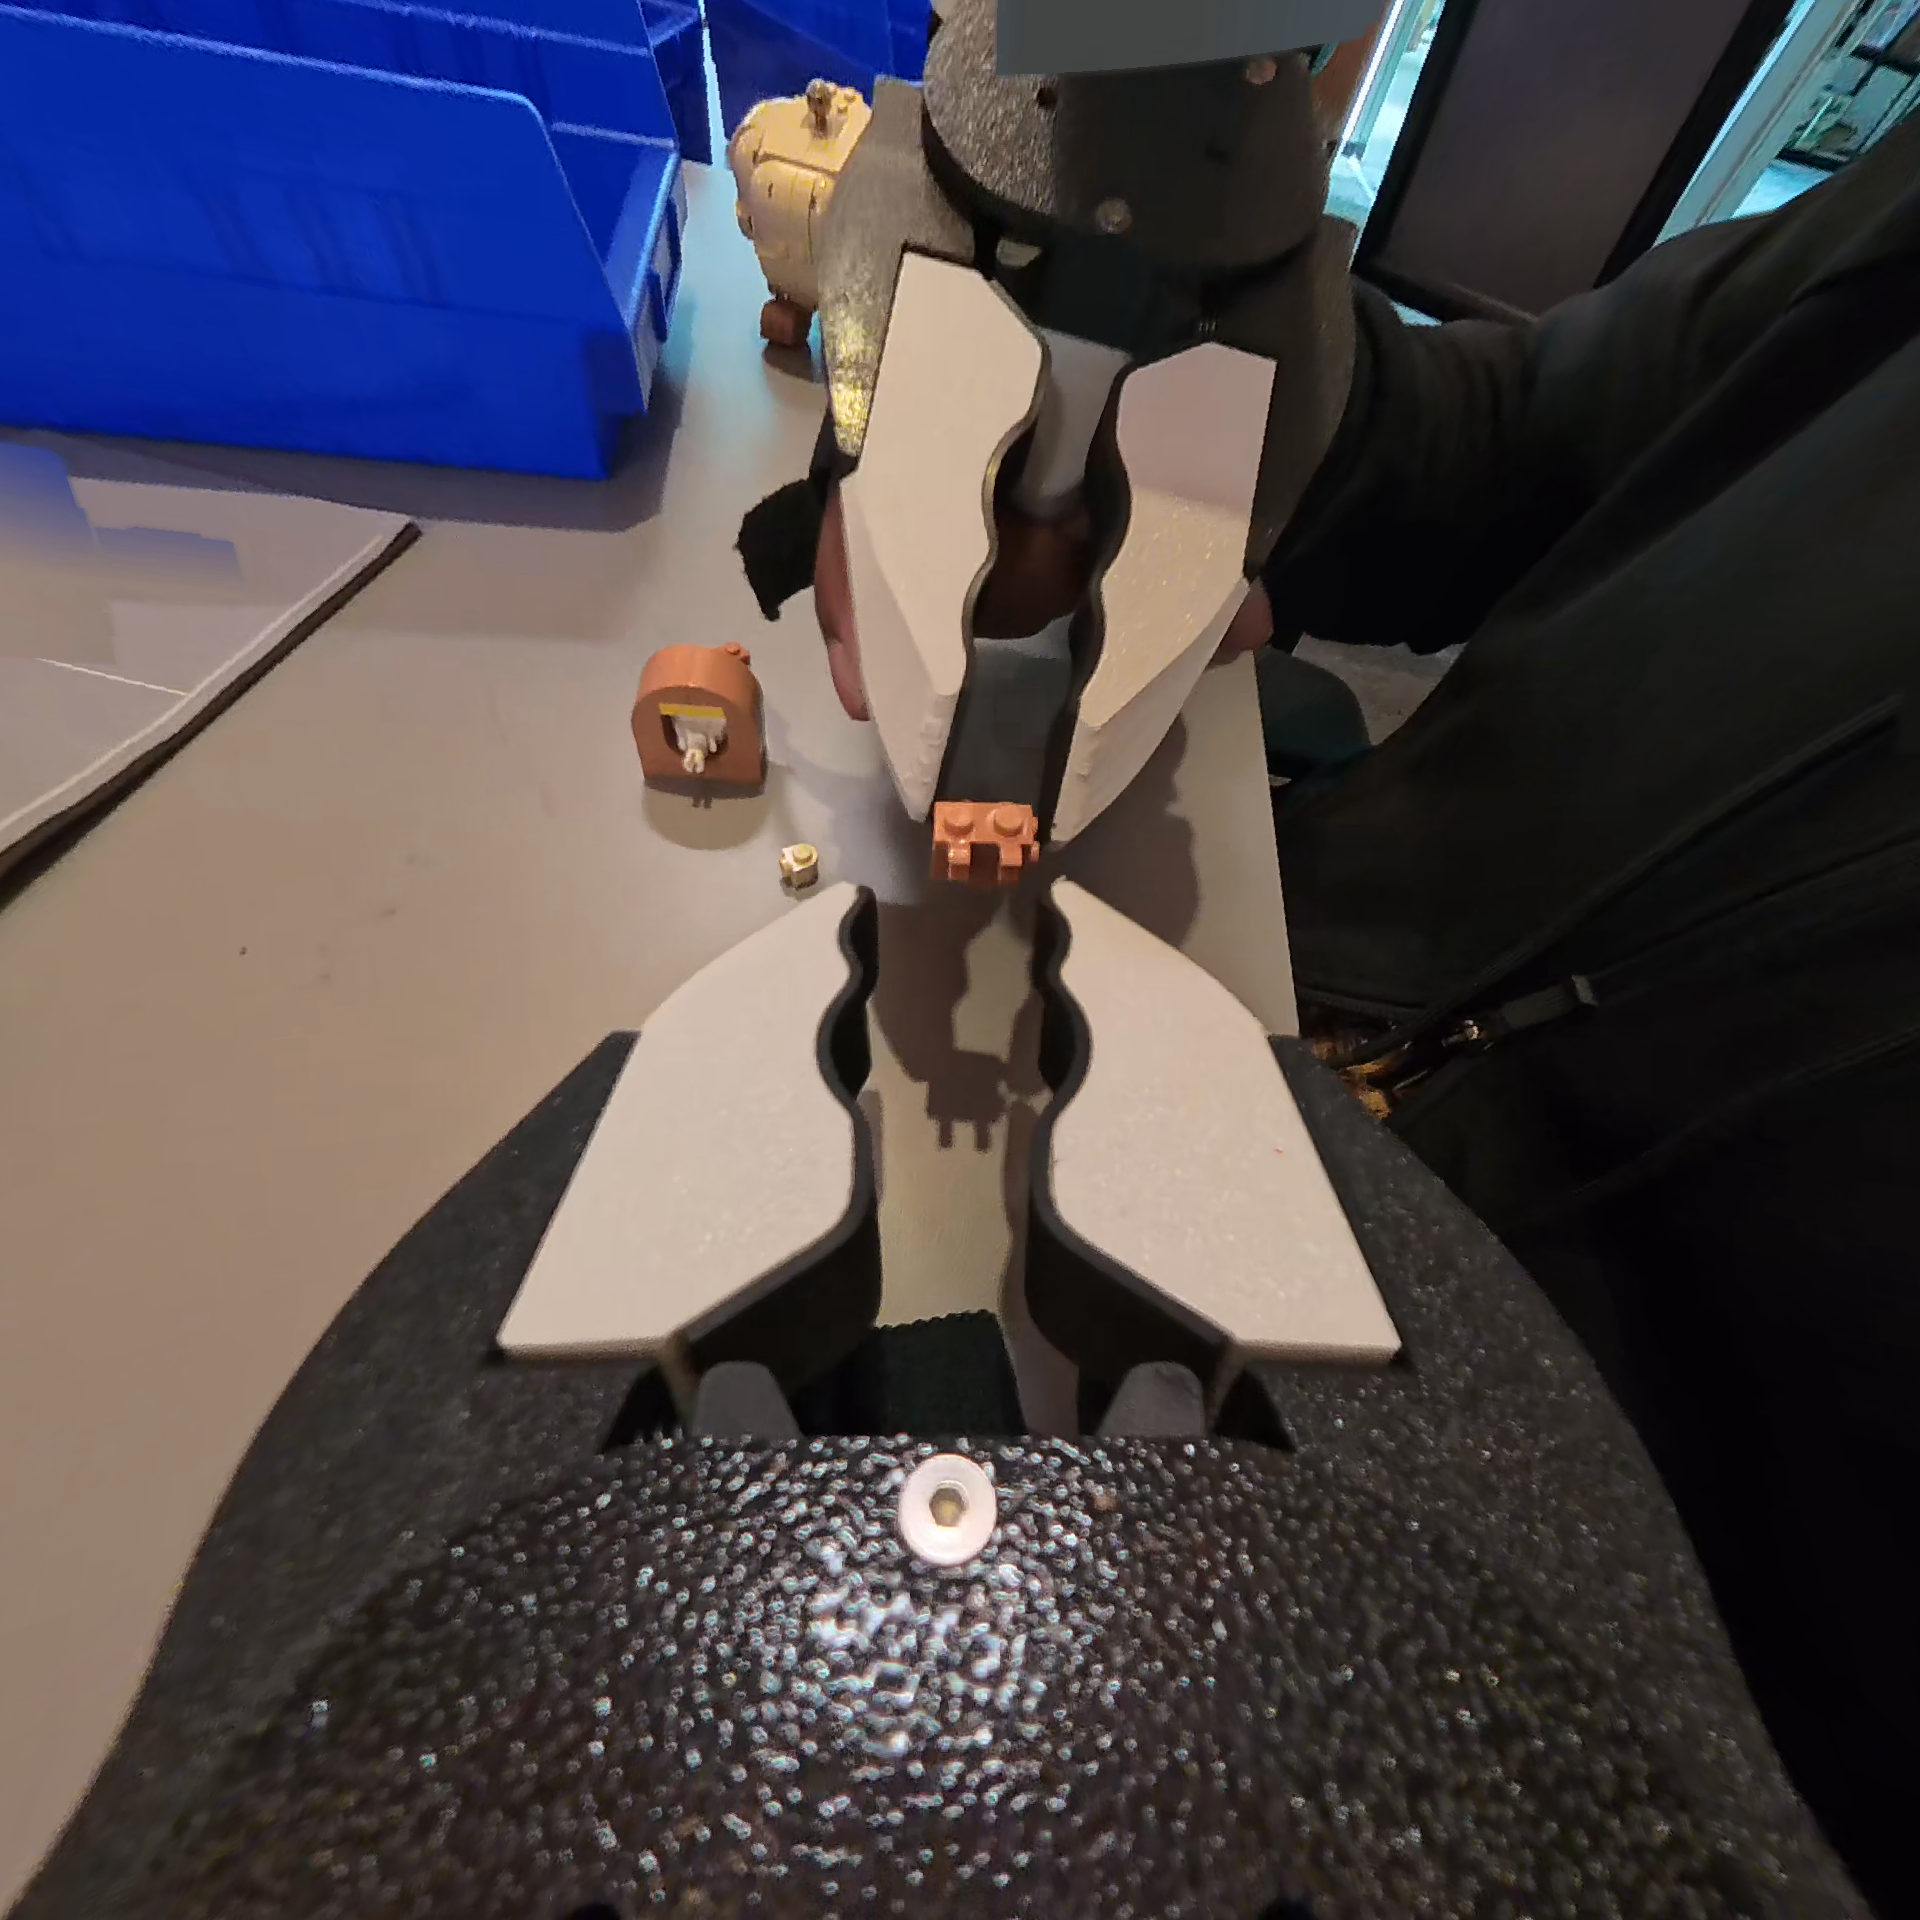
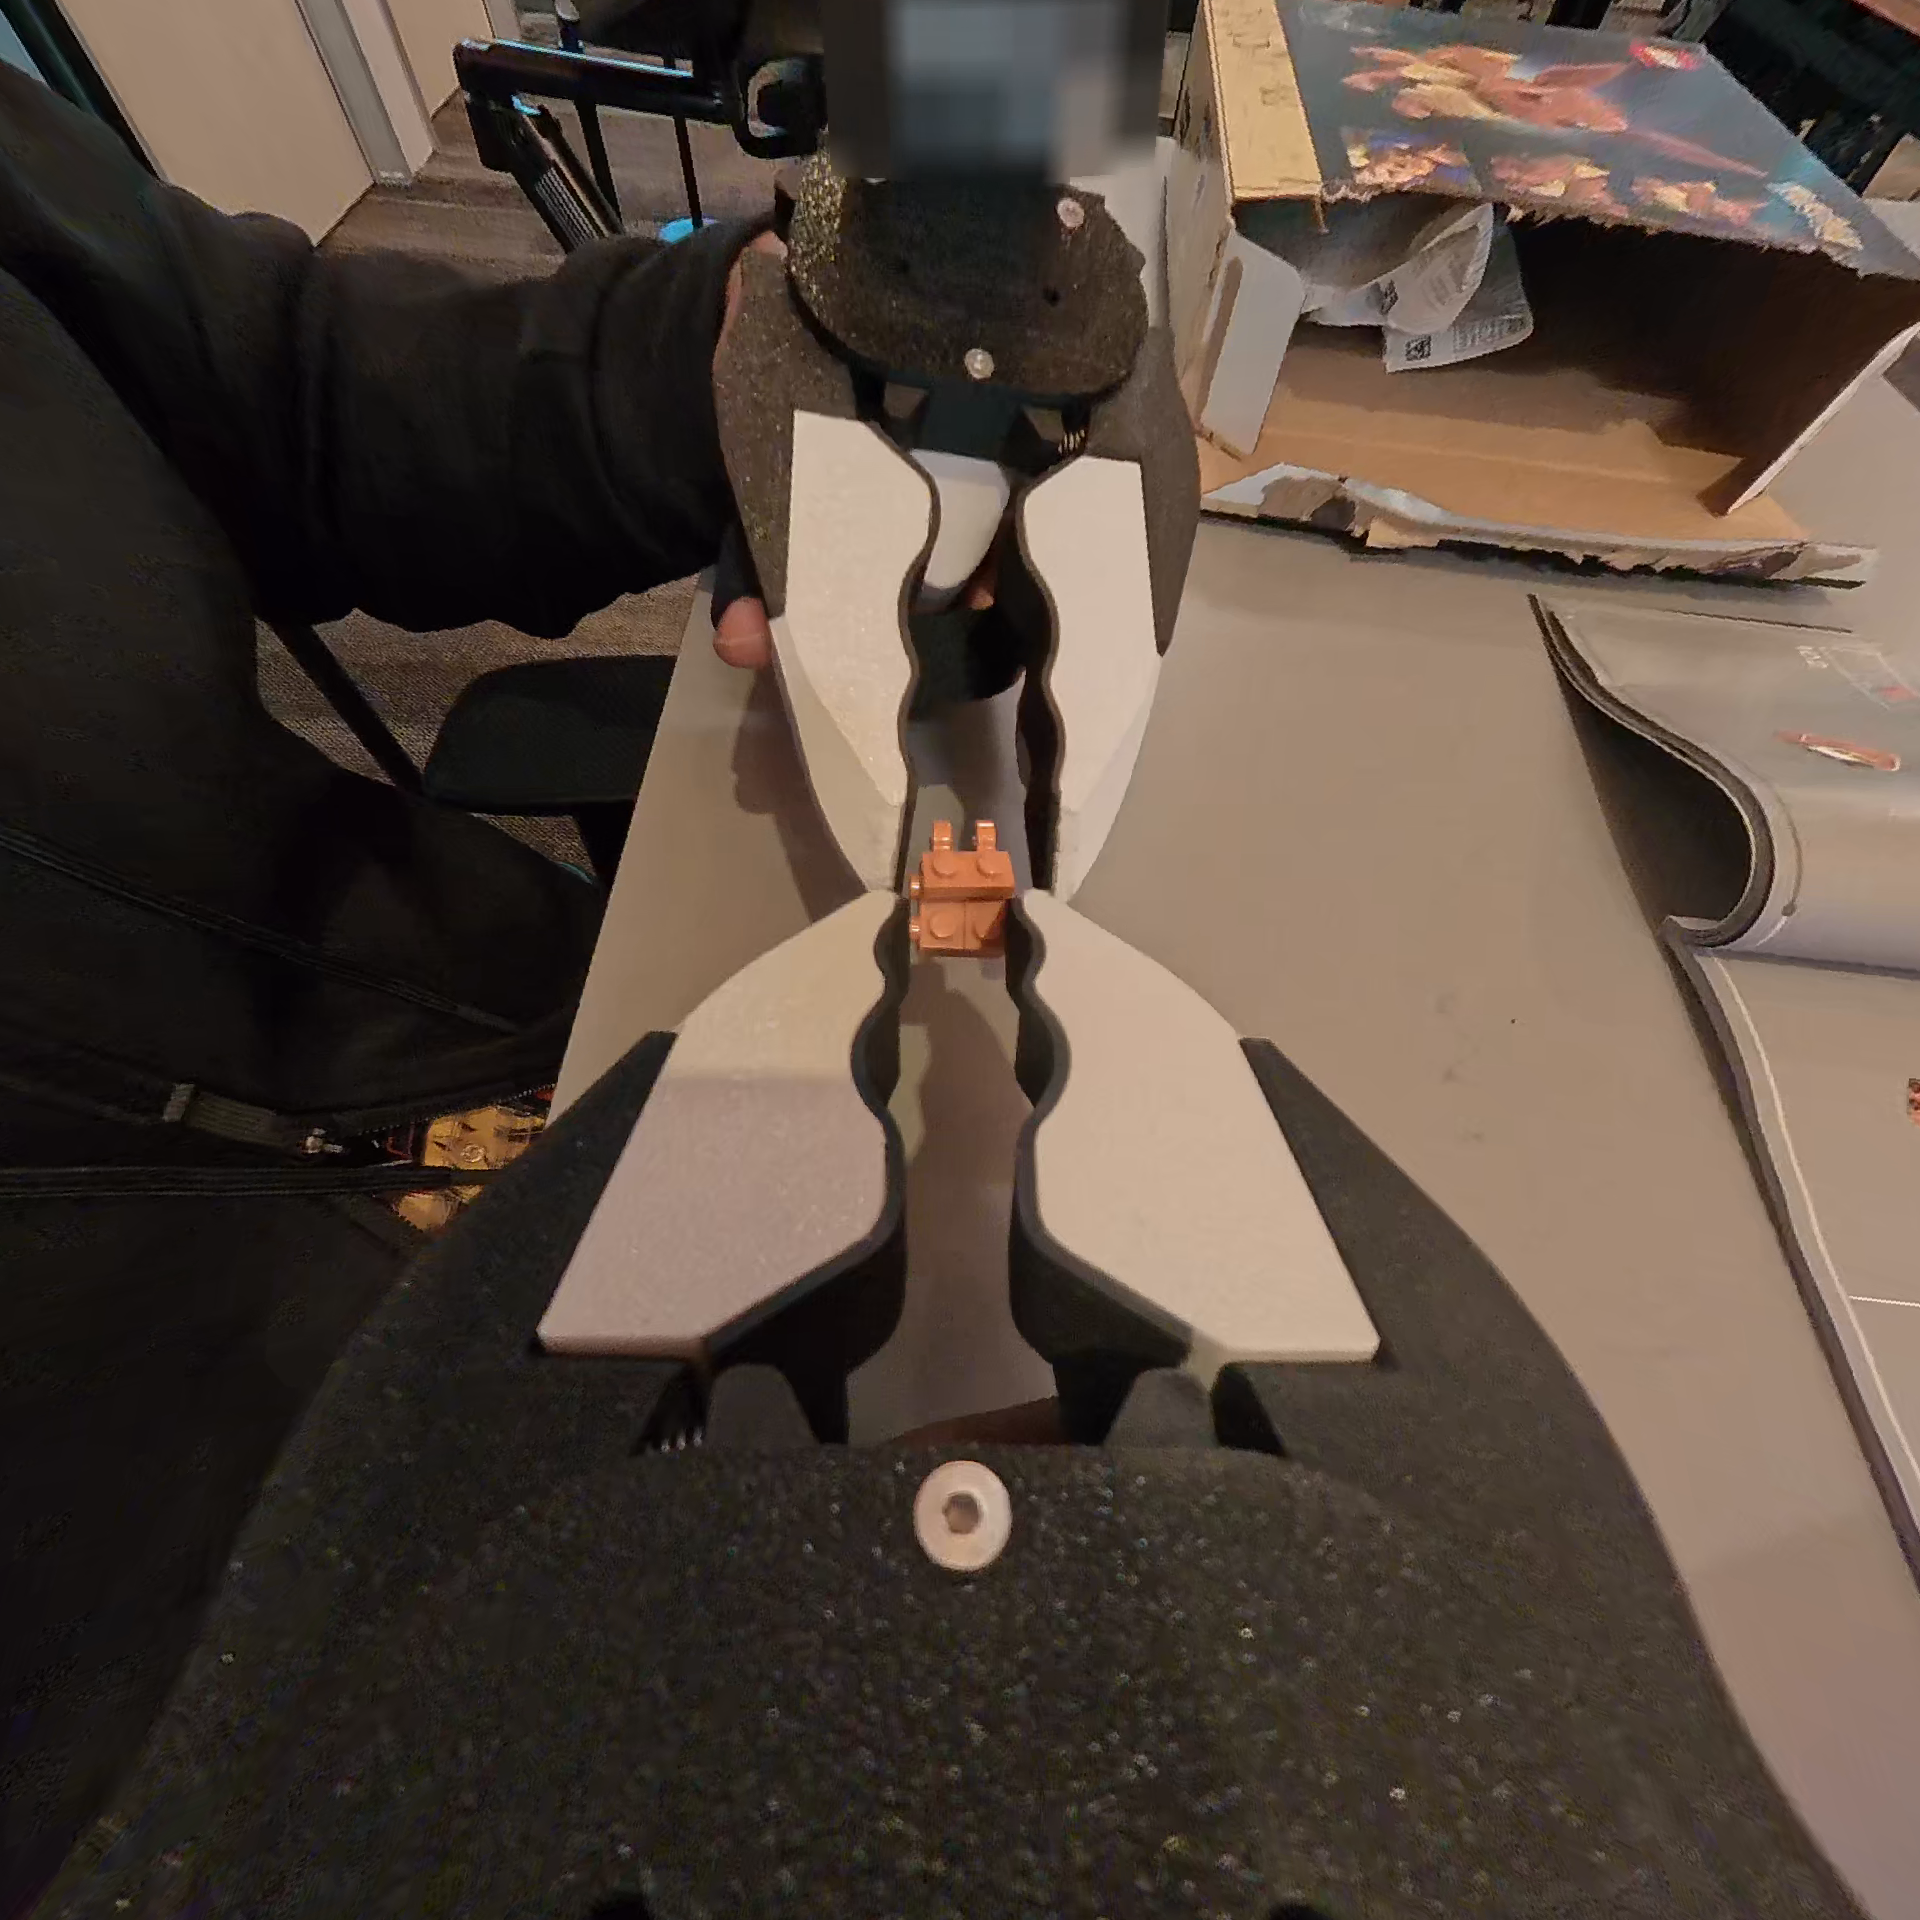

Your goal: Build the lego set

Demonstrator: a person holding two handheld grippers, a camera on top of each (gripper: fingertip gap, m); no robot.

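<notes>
Orange-brown toy brick cluster (image 2: 958, 904) hangs above the desk (image 1: 416, 987), clamped at the right tongs' (image 2: 961, 914) tips; the left tongs (image 1: 956, 894), parted and bare, face it tip-to-tip.

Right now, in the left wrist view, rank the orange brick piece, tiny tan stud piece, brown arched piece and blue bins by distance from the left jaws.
1. Orange brick piece, just ahead.
2. Tiny tan stud piece, ahead-left.
3. Brown arched piece, farther left.
4. Blue bins, far back-left.

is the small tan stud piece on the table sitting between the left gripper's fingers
No, the small tan stud piece lies on the grey table outside the left gripper, left of its left fingertip.
</notes>
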